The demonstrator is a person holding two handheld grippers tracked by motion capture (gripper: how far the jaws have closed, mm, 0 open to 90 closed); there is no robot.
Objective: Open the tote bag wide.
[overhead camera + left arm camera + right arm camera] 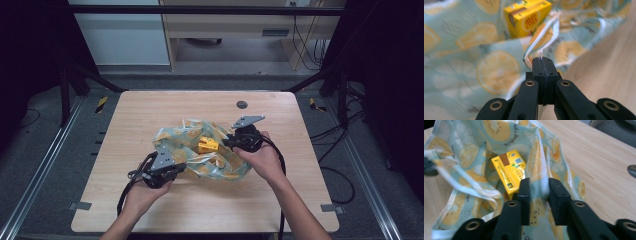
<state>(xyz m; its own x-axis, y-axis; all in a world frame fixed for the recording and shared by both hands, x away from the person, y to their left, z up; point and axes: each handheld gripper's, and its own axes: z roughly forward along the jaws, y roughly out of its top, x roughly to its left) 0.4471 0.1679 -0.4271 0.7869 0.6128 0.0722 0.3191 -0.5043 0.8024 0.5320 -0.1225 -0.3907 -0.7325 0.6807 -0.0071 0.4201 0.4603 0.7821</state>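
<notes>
High view: a pale blue-green fabric bag printed with lemon slices (200, 150) lay crumpled at the middle of the light wooden surface (150, 110), with a gripper at either side of it.
Bag contents: a yellow rectangular carton (208, 145) sat inside the open mouth, upper face visible.
Left gripper (176, 169): in the left gripper view its jaws were fully closed, pinching a white ribbon-like handle strap of the bag (541, 42) at the near-left edge.
Right gripper (231, 142): in the right gripper view its jaws stood partly open, straddling a fold of the bag's rim; no squeeze on the cloth could be seen, and the carton lay just beyond the left jaw.
Step in hand: probably spreading the bag's mouth, one side already pinned, the other side being taken up.
Next move: likely called for closing the right jaws on the rim fold without catching the carton, then drawing the two sides apart or together.
</notes>
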